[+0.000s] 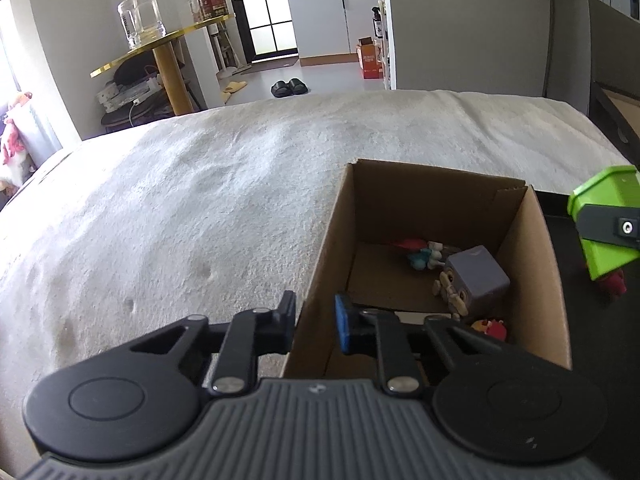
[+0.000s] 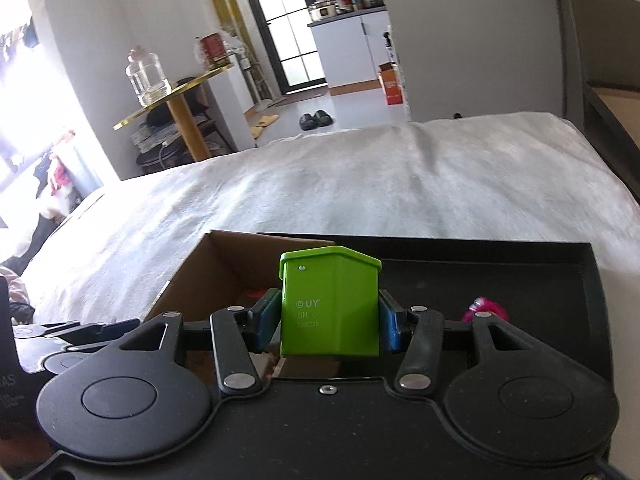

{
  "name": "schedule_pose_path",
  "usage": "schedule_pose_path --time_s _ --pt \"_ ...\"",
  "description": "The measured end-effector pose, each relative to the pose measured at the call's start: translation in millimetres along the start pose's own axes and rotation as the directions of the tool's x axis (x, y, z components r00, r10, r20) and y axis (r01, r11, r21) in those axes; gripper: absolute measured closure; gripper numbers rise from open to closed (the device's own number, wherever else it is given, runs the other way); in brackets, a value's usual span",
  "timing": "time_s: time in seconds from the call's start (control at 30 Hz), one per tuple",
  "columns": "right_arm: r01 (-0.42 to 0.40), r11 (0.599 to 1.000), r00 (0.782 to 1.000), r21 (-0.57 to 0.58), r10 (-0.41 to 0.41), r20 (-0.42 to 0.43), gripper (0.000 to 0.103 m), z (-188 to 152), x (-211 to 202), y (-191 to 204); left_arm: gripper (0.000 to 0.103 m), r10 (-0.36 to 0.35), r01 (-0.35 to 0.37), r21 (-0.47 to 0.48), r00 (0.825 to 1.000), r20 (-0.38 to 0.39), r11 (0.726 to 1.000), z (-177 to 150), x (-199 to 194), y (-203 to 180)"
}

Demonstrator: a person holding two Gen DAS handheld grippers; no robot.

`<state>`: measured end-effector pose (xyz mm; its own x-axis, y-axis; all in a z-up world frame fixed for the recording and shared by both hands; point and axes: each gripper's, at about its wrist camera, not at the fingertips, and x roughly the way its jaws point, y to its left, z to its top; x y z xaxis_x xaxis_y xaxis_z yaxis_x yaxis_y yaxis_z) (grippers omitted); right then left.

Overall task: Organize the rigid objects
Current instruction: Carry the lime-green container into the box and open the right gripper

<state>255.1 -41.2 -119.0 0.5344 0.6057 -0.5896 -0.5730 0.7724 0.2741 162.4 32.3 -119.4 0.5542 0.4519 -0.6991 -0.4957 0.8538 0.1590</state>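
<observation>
The left gripper [image 1: 316,322] pinches the near-left wall of the cardboard box [image 1: 536,264], which stands on the white bedcover [image 1: 200,200]. The right gripper [image 2: 330,322] clamps the green block [image 2: 330,304], held above the black tray [image 2: 520,280] right of the box. A grey cube [image 1: 480,276] lies inside the box.

You are looking across a bed under a pale fleecy blanket [image 1: 248,184] toward grey walls and a glossy light floor [image 1: 320,80]. Far left, bright daylight floods past a gold-topped side table [image 1: 160,46] bearing a clear glass jar [image 1: 140,14]. Straight ahead, you see a dark-framed glazed door [image 1: 268,4], black slippers [image 1: 289,87] and a white cabinet [image 1: 332,20] crowded with kitchenware.
</observation>
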Motion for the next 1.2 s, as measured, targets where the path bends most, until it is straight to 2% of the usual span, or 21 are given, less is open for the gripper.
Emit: schedule_pose_path --time_s 0.13,0.53,1.0,1.2 --pt "-0.015 0.999 1.0 -0.03 0.015 -0.005 0.053 2 6 14 0.091 -0.012 0.012 -0.012 1.0 -0.001 1.0 2 3 5" --pt "-0.021 0.987 0.999 -0.161 0.013 -0.052 0.053 1 36 57 0.092 -0.076 0.075 -0.048 0.997 -0.002 0.996 1 7 18" --pt "-0.012 0.983 0.995 -0.184 -0.007 -0.101 0.052 -3 76 76 0.091 -0.119 0.118 -0.08 0.993 -0.007 0.99 1 11 26" --pt "-0.019 0.984 0.993 -0.176 -0.002 -0.115 0.049 -6 78 79 0.091 -0.118 0.117 -0.082 0.993 -0.015 0.99 2 13 27"
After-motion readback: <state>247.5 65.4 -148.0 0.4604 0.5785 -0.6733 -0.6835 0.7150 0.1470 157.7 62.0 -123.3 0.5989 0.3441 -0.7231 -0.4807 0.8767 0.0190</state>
